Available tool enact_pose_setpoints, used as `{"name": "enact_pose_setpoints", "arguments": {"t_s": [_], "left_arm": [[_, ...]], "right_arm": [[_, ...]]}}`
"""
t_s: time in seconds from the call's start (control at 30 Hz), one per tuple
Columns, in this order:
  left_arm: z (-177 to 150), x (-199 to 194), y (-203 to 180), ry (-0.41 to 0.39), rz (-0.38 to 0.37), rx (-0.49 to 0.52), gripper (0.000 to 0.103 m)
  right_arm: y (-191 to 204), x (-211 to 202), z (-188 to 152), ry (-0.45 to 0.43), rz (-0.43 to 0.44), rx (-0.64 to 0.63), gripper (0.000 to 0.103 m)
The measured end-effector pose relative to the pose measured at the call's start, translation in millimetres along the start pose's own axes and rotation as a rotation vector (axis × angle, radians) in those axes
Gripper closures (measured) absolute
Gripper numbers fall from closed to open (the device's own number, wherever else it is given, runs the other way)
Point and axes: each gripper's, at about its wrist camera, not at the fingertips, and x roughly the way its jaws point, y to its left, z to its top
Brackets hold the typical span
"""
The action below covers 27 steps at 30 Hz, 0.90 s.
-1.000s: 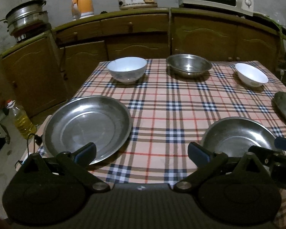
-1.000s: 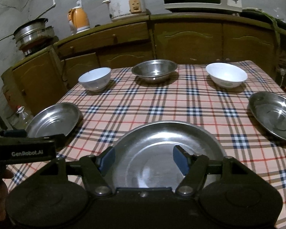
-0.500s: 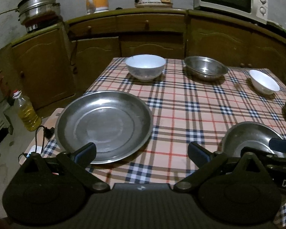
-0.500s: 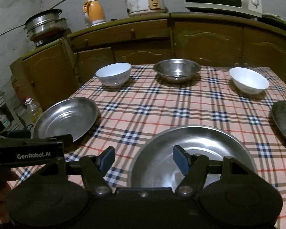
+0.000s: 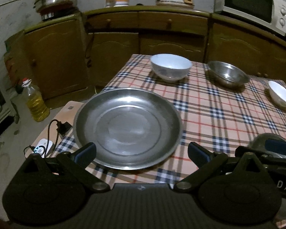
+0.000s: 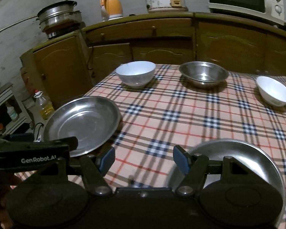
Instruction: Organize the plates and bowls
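Note:
A wide steel plate (image 5: pixel 127 127) (image 6: pixel 82 122) lies at the table's near left corner, right in front of my open left gripper (image 5: pixel 141 152), whose fingers straddle its near rim without touching. A second steel plate (image 6: pixel 238 160) lies near the front edge, under the right finger of my open right gripper (image 6: pixel 144 157), which holds nothing. At the back stand a white bowl (image 5: pixel 170 66) (image 6: pixel 136 72), a steel bowl (image 5: pixel 227 75) (image 6: pixel 204 73) and a smaller white bowl (image 5: pixel 281 95) (image 6: pixel 274 89).
The plaid tablecloth (image 6: pixel 181 114) covers the table. Wooden cabinets (image 6: pixel 162 38) run behind it, bearing a kettle, rice cooker and microwave. An oil bottle (image 5: pixel 35 103) stands on the floor at the left. A charger and cable (image 5: pixel 53 131) lie by the table's left corner.
Both grippers have moved to the left along the table's front. The left plate is now centred before the left gripper; the second plate has slid to the right in the right wrist view.

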Motion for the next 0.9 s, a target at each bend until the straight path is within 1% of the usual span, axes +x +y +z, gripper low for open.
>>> {"name": "enact_pose_setpoints", "arguments": {"t_s": [0.3,0.5,0.6,0.77,0.83,0.9], "left_arm": [[11,17,27,-0.002,0.044,-0.035,0.0],[25,34,57,-0.005,0.107,-0.043,0.0],[32,47,73,0.006,0.132,-0.061,0.0],[36,71,97,0.048,0.163,-0.107,0.0],[36,80,104,0.07,0.166,-0.129,0.0],[35,83,108,0.077,0.16,-0.15,0.0]], "right_arm": [[27,27,18,-0.001,0.035,-0.039,0.023],[41,46,28,0.001,0.057,-0.044,0.023],[43,58,31,0.009,0.062,-0.038,0.023],[46,81,33,0.043,0.075,-0.026,0.023],[48,92,34,0.062,0.07,-0.023,0.023],[49,101,33,0.071,0.069,-0.016,0.023]]}}
